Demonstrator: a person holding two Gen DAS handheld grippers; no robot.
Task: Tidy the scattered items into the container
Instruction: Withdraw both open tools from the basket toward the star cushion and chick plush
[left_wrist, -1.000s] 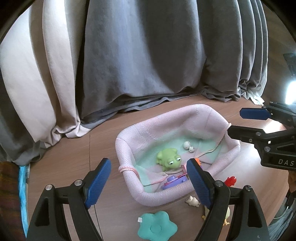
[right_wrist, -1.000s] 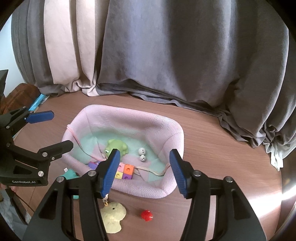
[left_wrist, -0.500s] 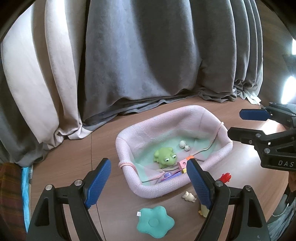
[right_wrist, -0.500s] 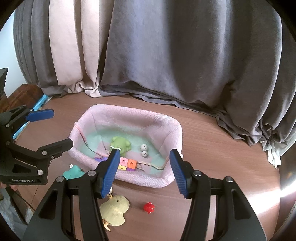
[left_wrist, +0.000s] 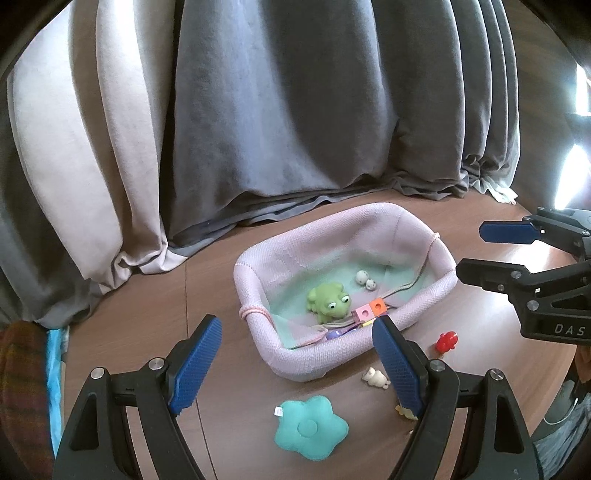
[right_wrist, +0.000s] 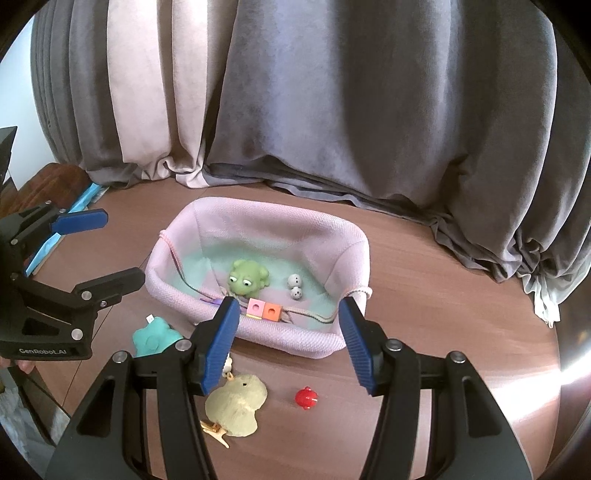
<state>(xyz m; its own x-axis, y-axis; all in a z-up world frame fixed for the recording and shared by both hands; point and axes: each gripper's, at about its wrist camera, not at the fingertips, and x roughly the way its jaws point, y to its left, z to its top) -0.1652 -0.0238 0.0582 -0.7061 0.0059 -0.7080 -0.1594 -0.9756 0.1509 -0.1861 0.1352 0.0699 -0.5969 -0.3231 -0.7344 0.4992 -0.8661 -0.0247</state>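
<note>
Hovering with nothing between their blue pads, both grippers stand open: the left gripper (left_wrist: 297, 354) spreads wide at the bottom of its own view, and the right gripper (right_wrist: 288, 345) gapes somewhat narrower at the bottom of its view. Beyond the jaws, in the middle of each frame, sits the pink knitted basket (right_wrist: 280, 338) on the brown floor, already holding a green frog toy (right_wrist: 248, 277), two small white balls (right_wrist: 295, 287) and pink and orange cubes (right_wrist: 263, 309) on a cord. Four items lie loose in front of the basket, toward the lower edge: a teal star-shaped cushion (left_wrist: 312, 428), a tiny cream animal figure (left_wrist: 376, 378), a yellow-green duck toy (right_wrist: 238, 404) and a small red toy (right_wrist: 306, 398). Grey and beige curtains (right_wrist: 332, 110) fill the upper half. Judging by this, the tidying is partway done and neither hand has picked its next piece. Reasonably, the right gripper should drop onto the duck or red toy just below it, close gently, then lift over the basket's near rim
</note>
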